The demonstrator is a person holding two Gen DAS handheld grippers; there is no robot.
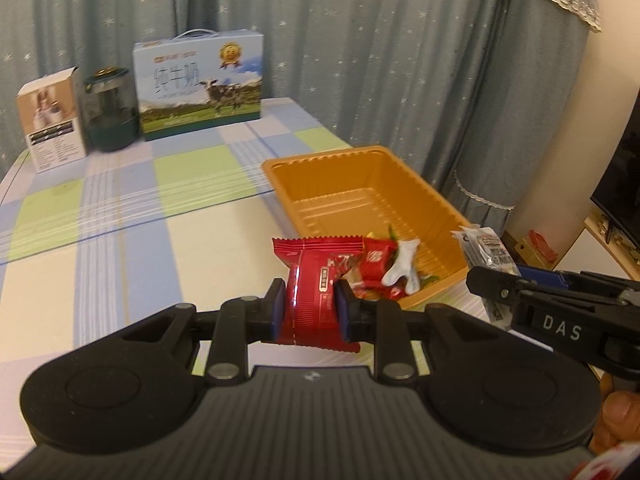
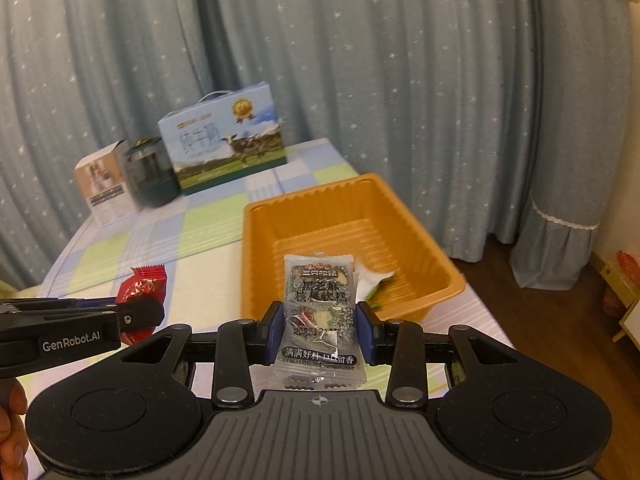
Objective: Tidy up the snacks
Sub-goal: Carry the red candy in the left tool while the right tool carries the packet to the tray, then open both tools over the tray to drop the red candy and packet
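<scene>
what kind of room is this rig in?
Probably a home living or dining room: star-print curtains behind a table with a plaid cloth, a milk gift box on it, and a TV edge at right.

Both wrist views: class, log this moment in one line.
left hand-held gripper: red packet | right hand-held gripper: grey packet | orange tray: few snacks

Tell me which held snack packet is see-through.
The grey sesame packet in the right gripper: its lower wrapper is clear. The left gripper holds an opaque red packet.
</scene>
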